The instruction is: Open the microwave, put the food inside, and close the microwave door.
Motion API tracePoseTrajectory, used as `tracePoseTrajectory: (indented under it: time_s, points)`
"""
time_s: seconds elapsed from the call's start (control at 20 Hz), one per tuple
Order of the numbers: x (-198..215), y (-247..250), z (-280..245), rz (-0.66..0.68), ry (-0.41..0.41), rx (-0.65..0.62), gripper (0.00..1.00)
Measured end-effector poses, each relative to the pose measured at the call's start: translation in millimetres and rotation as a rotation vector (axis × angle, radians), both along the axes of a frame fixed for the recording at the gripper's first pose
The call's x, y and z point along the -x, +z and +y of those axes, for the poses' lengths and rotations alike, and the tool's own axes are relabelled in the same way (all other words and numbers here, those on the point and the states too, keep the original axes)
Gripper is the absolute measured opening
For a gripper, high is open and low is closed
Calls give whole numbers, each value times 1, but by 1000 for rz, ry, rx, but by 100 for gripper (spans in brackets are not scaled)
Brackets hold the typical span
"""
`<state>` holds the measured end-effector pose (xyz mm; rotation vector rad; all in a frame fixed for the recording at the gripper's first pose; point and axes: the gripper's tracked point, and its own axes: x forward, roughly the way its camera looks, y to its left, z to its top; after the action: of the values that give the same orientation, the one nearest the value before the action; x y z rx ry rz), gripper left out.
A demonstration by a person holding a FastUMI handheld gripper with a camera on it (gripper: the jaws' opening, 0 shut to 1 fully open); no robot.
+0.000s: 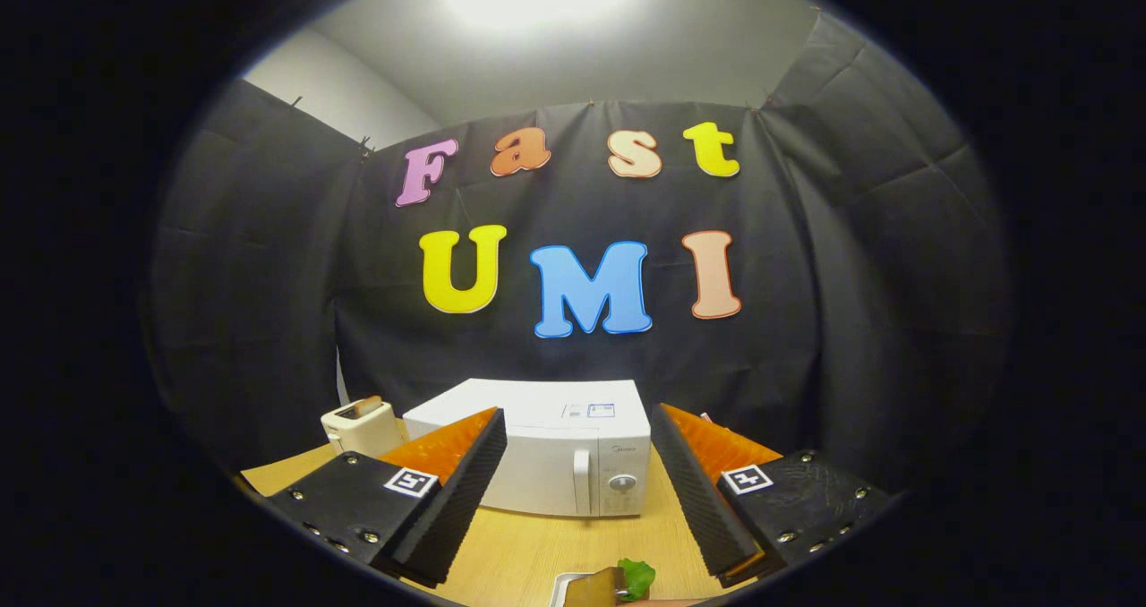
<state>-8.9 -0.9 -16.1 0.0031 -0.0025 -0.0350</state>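
Note:
A white microwave (555, 450) stands on the wooden table (528, 549) beyond my fingers, its door closed, with a vertical handle (583, 482) and a knob (622, 483) on its right side. My gripper (577, 432) is open, its two fingers spread wide with the microwave seen between them and nothing held. Close below me, between the fingers, a small white plate (565, 583) holds the food (618, 582): a brown piece with a green leafy bit beside it.
A cream toaster (361, 426) with a slice of bread sticking up stands left of the microwave. The black cloth wall hangs right behind both appliances. Bare wooden tabletop lies between the microwave and the plate.

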Motion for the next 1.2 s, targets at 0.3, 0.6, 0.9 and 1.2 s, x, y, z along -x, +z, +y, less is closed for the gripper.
tracePoseTrajectory:
  time_s: [0.3,0.6,0.9,1.2]
  points:
    - [-42,-52,-8,35,-3,10,100]
    - [-113,-122,21,135,30,-20,100]
    - [-161,-165,17,187,-21,-42,100]
    - [-193,-190,1,221,-74,-27,91]
